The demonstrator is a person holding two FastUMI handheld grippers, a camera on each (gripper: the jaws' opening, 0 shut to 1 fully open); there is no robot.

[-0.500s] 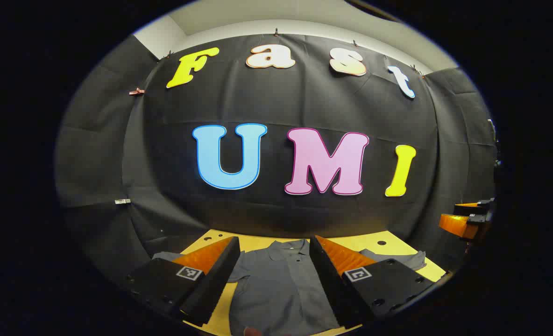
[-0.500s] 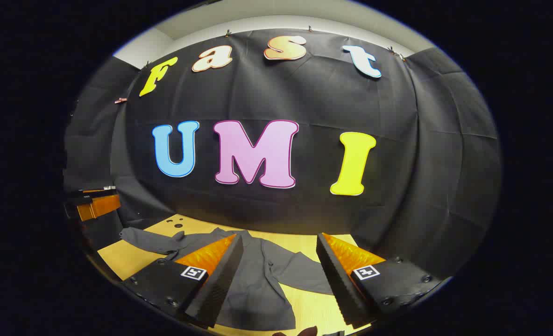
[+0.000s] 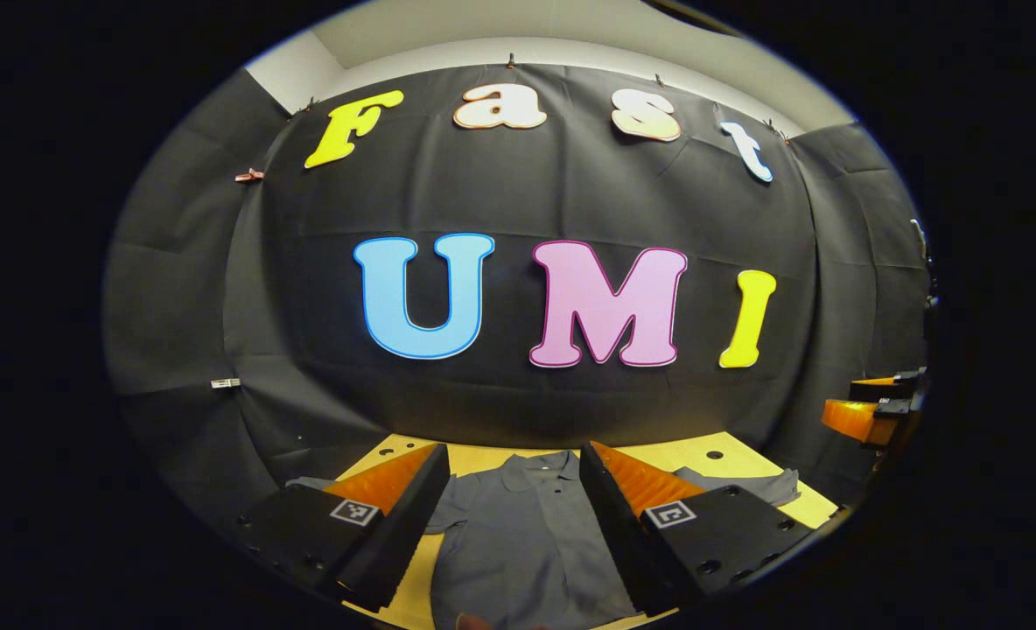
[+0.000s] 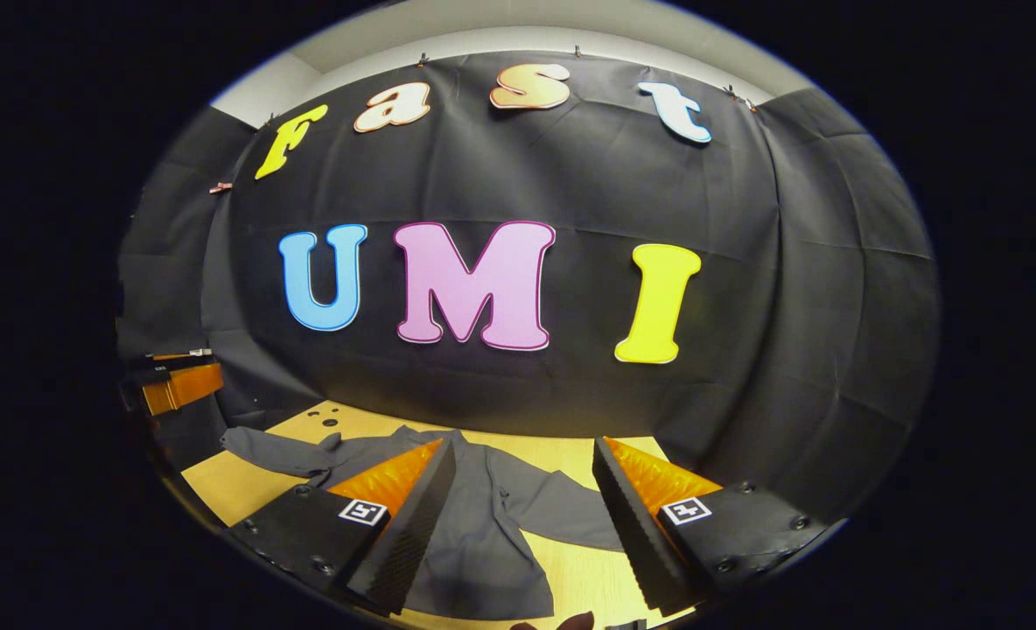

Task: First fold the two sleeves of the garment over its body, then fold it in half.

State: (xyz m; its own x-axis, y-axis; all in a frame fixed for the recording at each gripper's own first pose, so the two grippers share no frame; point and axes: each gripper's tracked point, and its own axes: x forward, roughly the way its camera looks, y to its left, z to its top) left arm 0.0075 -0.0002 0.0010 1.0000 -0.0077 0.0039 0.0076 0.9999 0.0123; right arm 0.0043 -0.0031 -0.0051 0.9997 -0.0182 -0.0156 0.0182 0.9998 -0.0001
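Note:
A grey short-sleeved polo shirt point(image 3: 527, 542) lies flat on the yellow table point(image 3: 483, 457), collar toward the booth wall, both sleeves spread out to the sides. My left gripper point(image 3: 514, 459) hovers open above the shirt's chest, nothing between its fingers. In the right gripper view the same shirt point(image 4: 483, 525) spreads below my right gripper point(image 4: 525, 451), which is open and empty over the shirt's right half. One sleeve point(image 4: 273, 451) stretches left, the other sleeve point(image 4: 570, 512) lies between the fingers. The right gripper point(image 3: 872, 411) shows at the left gripper view's right edge, the left gripper point(image 4: 172, 385) at the right gripper view's left edge.
The black cloth wall rises just behind the table's far edge. Small round holes point(image 4: 330, 418) dot the tabletop near the back. Bare yellow table point(image 4: 220, 486) shows beyond the left sleeve.
Both views have tilted very slightly; the shirt lies as before and both grippers stay open.

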